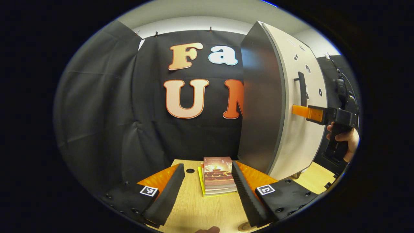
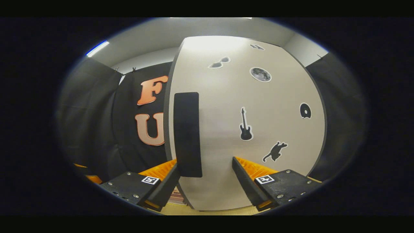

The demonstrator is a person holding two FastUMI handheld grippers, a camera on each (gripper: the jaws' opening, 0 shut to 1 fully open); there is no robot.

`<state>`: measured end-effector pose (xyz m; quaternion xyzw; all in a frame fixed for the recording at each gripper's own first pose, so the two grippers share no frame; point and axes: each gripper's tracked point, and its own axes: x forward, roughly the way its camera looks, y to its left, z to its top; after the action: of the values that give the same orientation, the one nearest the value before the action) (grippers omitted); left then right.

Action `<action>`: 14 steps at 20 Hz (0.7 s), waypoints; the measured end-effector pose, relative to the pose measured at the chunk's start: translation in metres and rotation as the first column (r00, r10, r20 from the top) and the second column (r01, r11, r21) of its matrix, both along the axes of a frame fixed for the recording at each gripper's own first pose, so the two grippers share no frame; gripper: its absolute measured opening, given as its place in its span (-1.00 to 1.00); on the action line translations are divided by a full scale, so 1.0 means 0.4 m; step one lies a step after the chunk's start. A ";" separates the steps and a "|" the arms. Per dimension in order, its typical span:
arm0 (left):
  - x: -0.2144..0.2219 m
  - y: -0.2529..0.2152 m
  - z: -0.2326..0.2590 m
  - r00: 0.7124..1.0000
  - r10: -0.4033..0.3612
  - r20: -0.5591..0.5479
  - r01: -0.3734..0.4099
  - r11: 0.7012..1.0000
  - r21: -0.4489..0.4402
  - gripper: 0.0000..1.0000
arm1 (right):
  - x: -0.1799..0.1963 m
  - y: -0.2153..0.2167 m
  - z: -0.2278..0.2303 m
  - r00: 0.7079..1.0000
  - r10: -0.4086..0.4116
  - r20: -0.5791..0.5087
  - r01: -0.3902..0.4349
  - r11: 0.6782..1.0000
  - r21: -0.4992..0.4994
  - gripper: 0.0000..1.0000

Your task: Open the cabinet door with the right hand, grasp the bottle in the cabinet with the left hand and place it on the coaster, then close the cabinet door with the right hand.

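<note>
The cabinet (image 1: 262, 106) stands on the table at the right, with a dark grey side and a white door (image 2: 226, 129) that carries black stickers. The door looks closed, so what is inside is hidden. In the right gripper view, the black vertical handle (image 2: 187, 134) rises just inside the left finger of my open right gripper (image 2: 205, 161), close to the door. In the left gripper view, the right gripper (image 1: 299, 110) is held by a hand (image 1: 347, 139) with its tip at the door, below the handle (image 1: 302, 89). My left gripper (image 1: 207, 165) hangs open over the table with nothing in it.
A small stack of books (image 1: 217, 176) lies on the wooden table (image 1: 194, 207) left of the cabinet's foot. A dark hole (image 1: 190, 170) sits in the tabletop beside them. A round brownish edge (image 1: 244, 227) shows at the table's near side. Black cloth walls close the back and left.
</note>
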<state>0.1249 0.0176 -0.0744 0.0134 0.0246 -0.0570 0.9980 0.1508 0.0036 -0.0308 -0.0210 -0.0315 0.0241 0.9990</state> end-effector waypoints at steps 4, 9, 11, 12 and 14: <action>-0.011 -0.038 0.013 1.000 -0.015 0.001 0.015 1.000 -0.005 0.90 | 0.004 -0.001 0.000 1.000 0.005 -0.018 -0.005 1.000 0.006 0.86; -0.044 -0.086 0.044 1.000 -0.017 0.011 0.017 1.000 -0.001 0.90 | -0.057 0.026 -0.005 0.997 0.068 -0.038 -0.068 0.998 -0.008 0.89; -0.068 -0.104 0.057 1.000 -0.010 0.021 0.010 1.000 0.005 0.90 | -0.129 0.016 0.003 0.996 0.078 -0.034 -0.079 0.997 -0.024 0.87; -0.085 -0.120 0.062 1.000 -0.012 0.021 0.012 1.000 0.005 0.90 | -0.172 0.009 0.007 0.996 0.086 -0.036 -0.086 0.996 -0.020 0.87; -0.125 -0.143 0.076 1.000 -0.002 0.025 0.002 1.000 0.006 0.90 | -0.256 -0.023 0.017 0.996 0.081 -0.041 -0.081 0.997 0.003 0.87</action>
<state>0.0750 -0.0396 -0.0440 0.0174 0.0122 -0.0578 0.9981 0.0486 -0.0055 -0.0239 -0.0186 -0.0118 0.0648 0.9977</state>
